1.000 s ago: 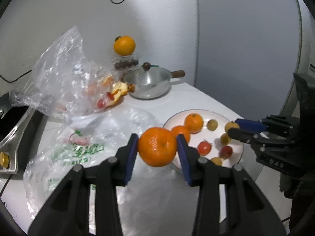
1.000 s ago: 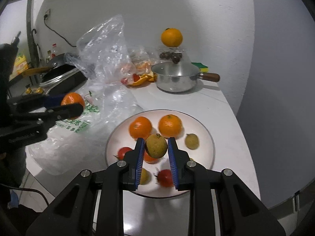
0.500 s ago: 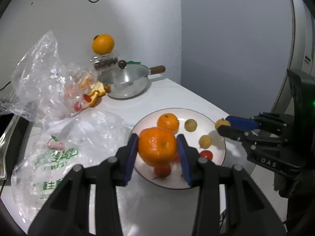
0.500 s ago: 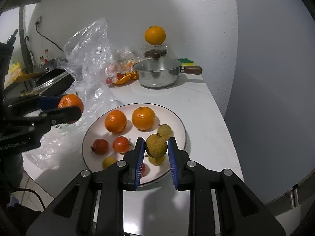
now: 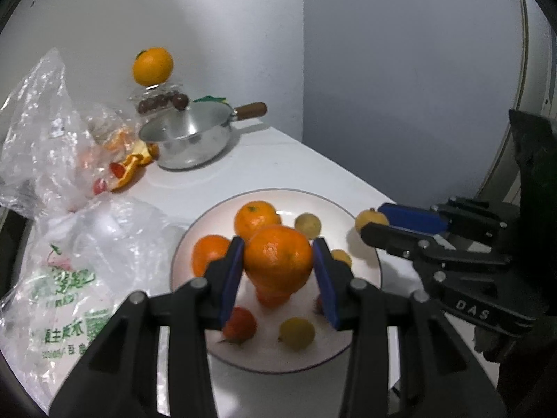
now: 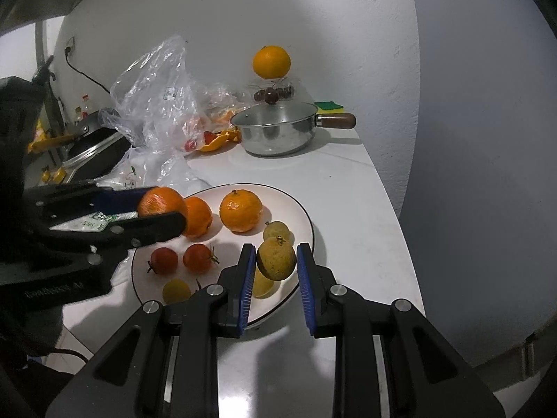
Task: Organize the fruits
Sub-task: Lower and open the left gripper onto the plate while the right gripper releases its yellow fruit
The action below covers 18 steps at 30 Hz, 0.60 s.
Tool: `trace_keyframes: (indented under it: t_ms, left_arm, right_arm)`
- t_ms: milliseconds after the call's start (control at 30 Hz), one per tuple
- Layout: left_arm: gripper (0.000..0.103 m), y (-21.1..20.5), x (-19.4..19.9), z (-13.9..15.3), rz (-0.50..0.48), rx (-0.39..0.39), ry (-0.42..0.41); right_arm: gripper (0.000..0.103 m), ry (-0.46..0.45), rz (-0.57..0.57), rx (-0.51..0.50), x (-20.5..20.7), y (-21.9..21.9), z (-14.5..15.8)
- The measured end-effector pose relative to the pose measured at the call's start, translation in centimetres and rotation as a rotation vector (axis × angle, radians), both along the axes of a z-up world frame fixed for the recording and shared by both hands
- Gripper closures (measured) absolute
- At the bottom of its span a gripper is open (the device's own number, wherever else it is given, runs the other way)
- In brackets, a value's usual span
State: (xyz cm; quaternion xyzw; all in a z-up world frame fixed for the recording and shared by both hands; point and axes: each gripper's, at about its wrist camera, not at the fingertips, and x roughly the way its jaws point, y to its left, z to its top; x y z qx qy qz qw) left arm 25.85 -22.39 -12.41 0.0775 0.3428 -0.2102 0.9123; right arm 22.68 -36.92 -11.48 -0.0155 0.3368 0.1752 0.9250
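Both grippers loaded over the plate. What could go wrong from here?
1. The left gripper holds an orange above two oranges and the tomatoes already on the plate; set down on them, it may roll and knock fruit off.
2. The right gripper holds a yellow-green fruit near the plate's rim; released there, it may roll onto the counter.
3. The grippers are close together over the plate and may collide.

Steel saucepan [image 6: 278, 132] w/ sponge [image 6: 329, 106] behind
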Motion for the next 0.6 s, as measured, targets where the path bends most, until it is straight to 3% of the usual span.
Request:
trace_keyframes:
  t_ms: [600]
  left_arm:
    - [0.062,-3.0,2.9,-3.4,-0.007,0.038,0.087]
  right_arm:
    - [0.077,0.002,0.011,0.049,1.2,-1.6,-0.7]
